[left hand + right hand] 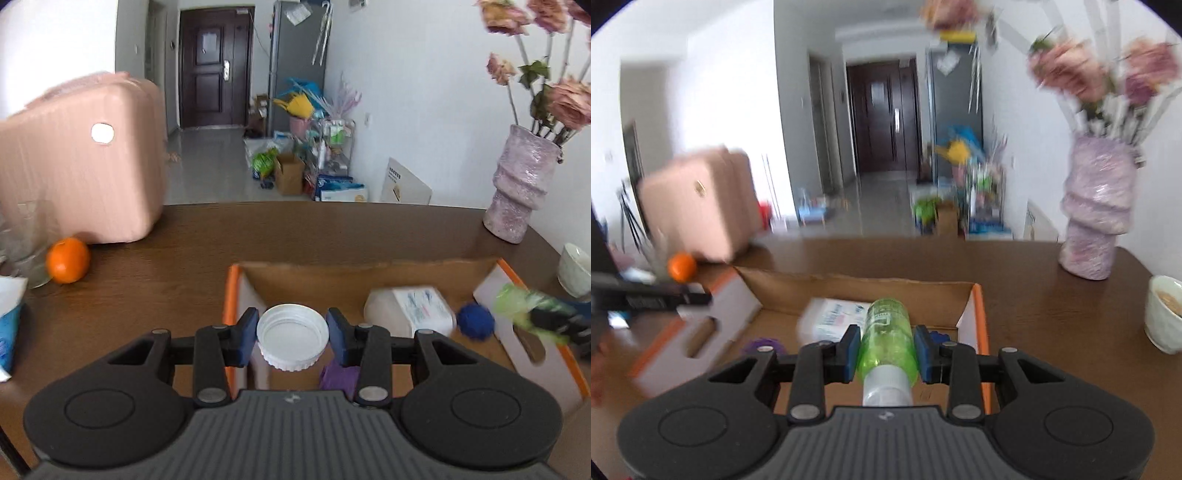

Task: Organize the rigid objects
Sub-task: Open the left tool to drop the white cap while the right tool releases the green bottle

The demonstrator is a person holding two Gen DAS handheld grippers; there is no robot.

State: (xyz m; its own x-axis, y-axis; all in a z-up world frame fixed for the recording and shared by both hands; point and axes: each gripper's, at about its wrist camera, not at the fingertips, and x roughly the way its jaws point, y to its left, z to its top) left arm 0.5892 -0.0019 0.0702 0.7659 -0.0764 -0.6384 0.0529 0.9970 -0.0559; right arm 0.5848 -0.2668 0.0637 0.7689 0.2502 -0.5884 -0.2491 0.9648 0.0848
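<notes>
My left gripper (291, 336) is shut on a white screw lid (292, 336) and holds it over the left end of an open cardboard box (314, 275). My right gripper (886, 350) is shut on a green plastic bottle (888, 343) with a clear cap, held over the box's right part (971, 306). In the left wrist view the bottle and right gripper appear blurred at the box's right wall (532, 310). Inside the box lie a white tissue pack (410, 310), a blue ball (475, 320) and a purple object (338, 374).
An orange (68, 259), a glass (26, 243) and a pink case (81, 158) stand at the table's left. A pink vase with flowers (521, 188) and a white bowl (574, 269) stand at the right. A blue-white pack (9, 325) lies at the left edge.
</notes>
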